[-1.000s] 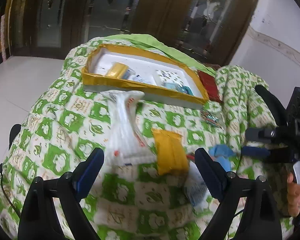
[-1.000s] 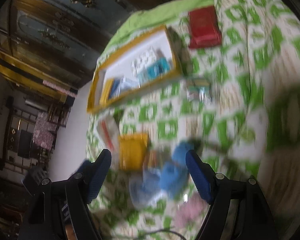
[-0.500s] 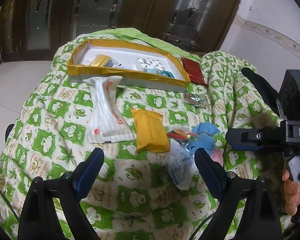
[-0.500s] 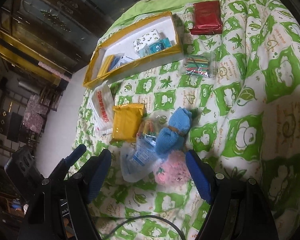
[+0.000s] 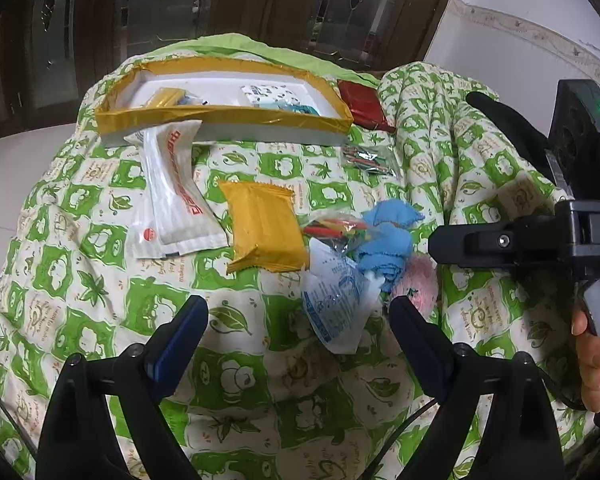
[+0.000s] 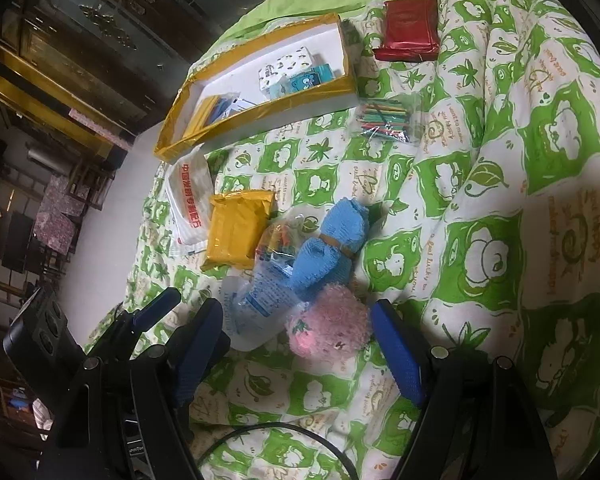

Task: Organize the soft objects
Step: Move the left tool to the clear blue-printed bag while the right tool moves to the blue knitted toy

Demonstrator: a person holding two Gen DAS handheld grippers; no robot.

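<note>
Left gripper point(image 5: 298, 328) and right gripper point(image 6: 298, 342) both wide open, empty; pink plush toy point(image 6: 330, 326) lies between the right fingers

On the quilt point(image 5: 100, 248) ahead of me a tray point(image 5: 224, 120) lies farthest back, packets inside. Nearer, left to right: a flat bag point(image 5: 172, 196), a packet point(image 5: 262, 226), a towel point(image 5: 388, 236). A plush point(image 6: 330, 322) lies nearest, touching the towel, a pouch point(image 6: 260, 300) at its left
</note>
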